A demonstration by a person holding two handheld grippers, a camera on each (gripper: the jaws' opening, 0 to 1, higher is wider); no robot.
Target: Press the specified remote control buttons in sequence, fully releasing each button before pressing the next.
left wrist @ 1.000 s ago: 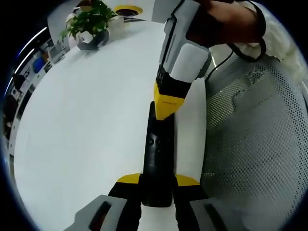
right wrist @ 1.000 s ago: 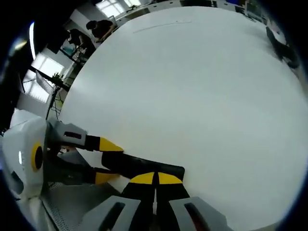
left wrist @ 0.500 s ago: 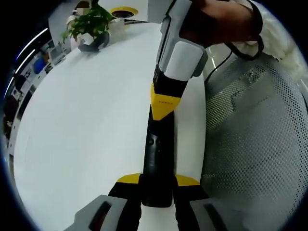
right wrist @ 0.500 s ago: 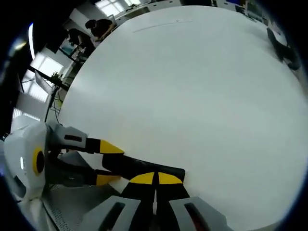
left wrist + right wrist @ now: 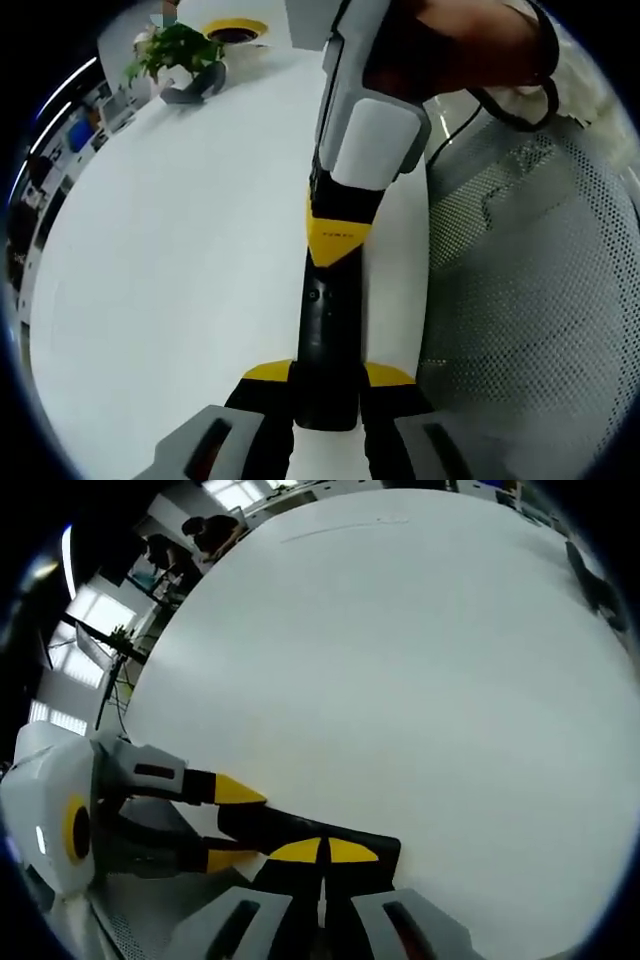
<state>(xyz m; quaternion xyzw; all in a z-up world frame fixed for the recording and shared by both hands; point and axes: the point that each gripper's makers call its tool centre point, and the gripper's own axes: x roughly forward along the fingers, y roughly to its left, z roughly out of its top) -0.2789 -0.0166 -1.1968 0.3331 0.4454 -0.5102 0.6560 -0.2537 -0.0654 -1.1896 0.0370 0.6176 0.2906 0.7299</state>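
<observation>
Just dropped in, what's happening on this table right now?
A person is working a black remote with two handheld grippers at the edge of a white table. The left gripper is shut on the remote's near end. The right gripper, jaws closed, has its yellow tip down on the remote's top face, apparently pressing a button. A plant sits at the far end of the table, and a mesh chair stands beside it.

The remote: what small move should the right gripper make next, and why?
Probably press the tip straight down a little. The left gripper clamps the near end of the remote, and the shut right gripper already rests its yellow tip on the remote's top face; the button beneath is hidden.
</observation>
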